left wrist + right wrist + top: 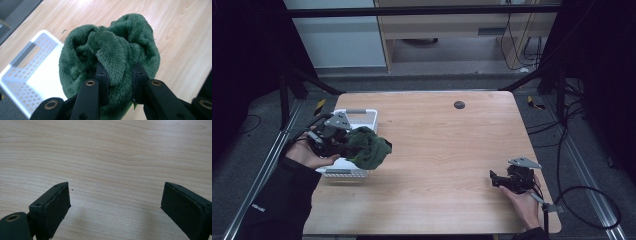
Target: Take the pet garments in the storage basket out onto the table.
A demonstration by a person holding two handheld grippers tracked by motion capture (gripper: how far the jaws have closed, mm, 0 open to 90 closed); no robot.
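Your left gripper is clenched on a green cloth, a fold of it pinched between the two black jaws. Cloth: dark green, plush pile, bunched into a rounded wad with deep creases and one flap hanging down between the jaws. From the high view, you hold the cloth off the table, over the right edge of a white basket at the table's left side. Basket: perforated walls, slot handle, standing on the wood; whether the cloth touches its rim I cannot tell. Your right gripper sits low at the table's near right, well apart from the cloth, jaws released and spread wide over bare wood grain, nothing between them.
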